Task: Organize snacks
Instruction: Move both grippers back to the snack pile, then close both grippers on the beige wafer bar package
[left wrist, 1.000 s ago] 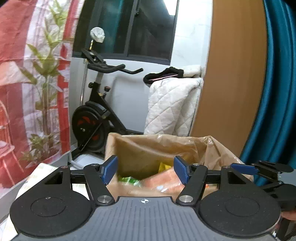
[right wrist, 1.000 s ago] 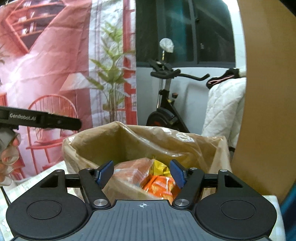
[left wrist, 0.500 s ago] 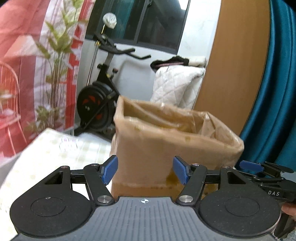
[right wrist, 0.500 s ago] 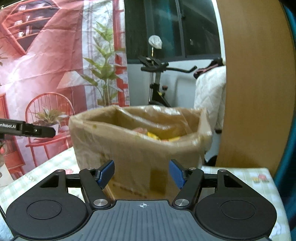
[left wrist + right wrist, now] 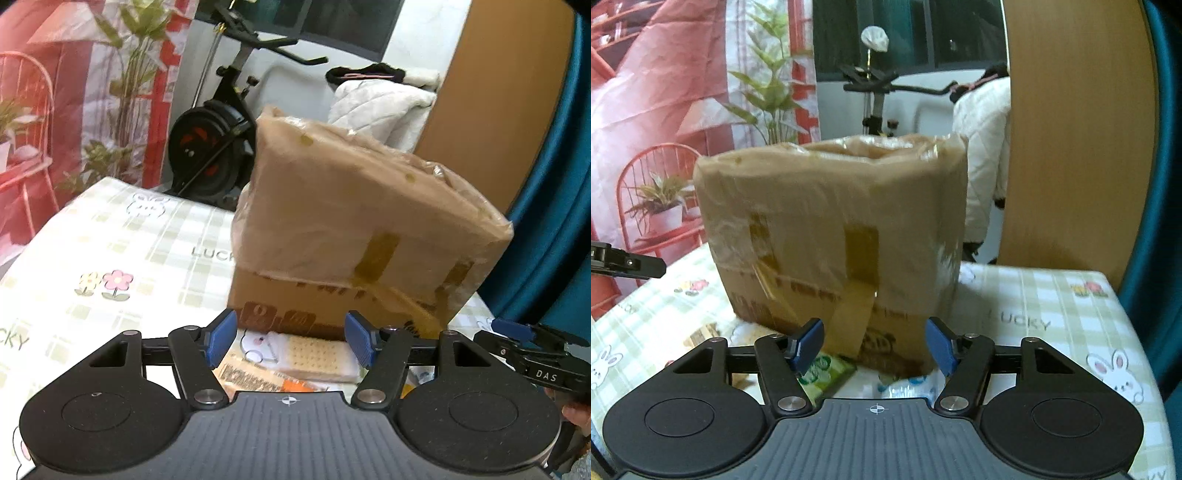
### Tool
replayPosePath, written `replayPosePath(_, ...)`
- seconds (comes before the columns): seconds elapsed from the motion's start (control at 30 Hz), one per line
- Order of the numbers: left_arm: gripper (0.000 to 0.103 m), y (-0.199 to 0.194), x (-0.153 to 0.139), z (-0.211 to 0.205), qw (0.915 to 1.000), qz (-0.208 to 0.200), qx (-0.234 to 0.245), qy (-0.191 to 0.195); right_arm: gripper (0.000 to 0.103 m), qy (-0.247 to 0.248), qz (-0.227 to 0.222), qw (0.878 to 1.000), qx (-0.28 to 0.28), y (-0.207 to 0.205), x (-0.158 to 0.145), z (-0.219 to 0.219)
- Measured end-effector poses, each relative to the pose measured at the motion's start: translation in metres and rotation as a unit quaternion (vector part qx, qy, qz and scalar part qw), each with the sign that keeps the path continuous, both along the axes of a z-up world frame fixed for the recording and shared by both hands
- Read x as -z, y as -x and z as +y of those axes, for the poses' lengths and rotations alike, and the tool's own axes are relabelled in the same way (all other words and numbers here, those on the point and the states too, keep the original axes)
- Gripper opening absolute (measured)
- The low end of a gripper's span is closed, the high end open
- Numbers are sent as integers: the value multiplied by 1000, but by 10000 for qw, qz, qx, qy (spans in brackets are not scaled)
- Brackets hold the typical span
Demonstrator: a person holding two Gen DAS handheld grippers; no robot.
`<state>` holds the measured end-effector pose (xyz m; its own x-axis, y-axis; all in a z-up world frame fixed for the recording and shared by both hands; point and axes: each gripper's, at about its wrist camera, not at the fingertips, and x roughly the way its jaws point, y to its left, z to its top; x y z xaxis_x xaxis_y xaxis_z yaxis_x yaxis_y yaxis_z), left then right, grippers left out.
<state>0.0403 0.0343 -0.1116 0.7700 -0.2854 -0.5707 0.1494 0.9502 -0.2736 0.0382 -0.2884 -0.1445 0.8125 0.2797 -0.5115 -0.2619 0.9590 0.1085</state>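
Note:
A tall cardboard box (image 5: 362, 221) lined with a clear plastic bag stands on the checked tablecloth (image 5: 110, 240); its inside is hidden from here. My left gripper (image 5: 290, 339) is open, low in front of the box, over a cracker pack (image 5: 314, 354) and an orange-and-white pack (image 5: 258, 376) lying on the cloth. My right gripper (image 5: 875, 347) faces the same box (image 5: 842, 229) from the other side. Its jaws are closing with nothing pressed between them. A green snack pack (image 5: 823, 369) and a blue-and-white pack (image 5: 901, 387) lie beneath it.
Behind the table stand an exercise bike (image 5: 218, 140), a white quilted cover (image 5: 376, 99), a wooden panel (image 5: 480, 92) and a teal curtain (image 5: 554, 184). A red printed backdrop (image 5: 665, 92) hangs at the left. A finger of the left gripper (image 5: 628, 262) pokes in at the edge.
Both grippers have sunk from above the box's open top to its front. The snacks inside the box have gone out of sight, and packs on the table have come into view.

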Motion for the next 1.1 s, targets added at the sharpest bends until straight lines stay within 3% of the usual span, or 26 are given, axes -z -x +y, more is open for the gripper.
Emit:
replayPosePath(0.17, 66, -2, 6, 6, 9999, 158, 24, -32, 58, -112, 208, 9996, -172, -3, 12, 12)
replayPosePath(0.47, 60, -25, 28, 24, 9956, 544, 706, -303, 51, -255, 855, 9910, -1000, -18, 40, 78)
replayPosePath(0.73, 58, -51, 62, 47, 9905, 1003, 941, -47, 44, -84, 1364, 9776, -1600, -36, 57, 139)
replayPosePath(1.1, 58, -72, 91, 50, 9867, 1173, 1109, 214, 39, 39, 1701, 9733, -1541, -43, 64, 148)
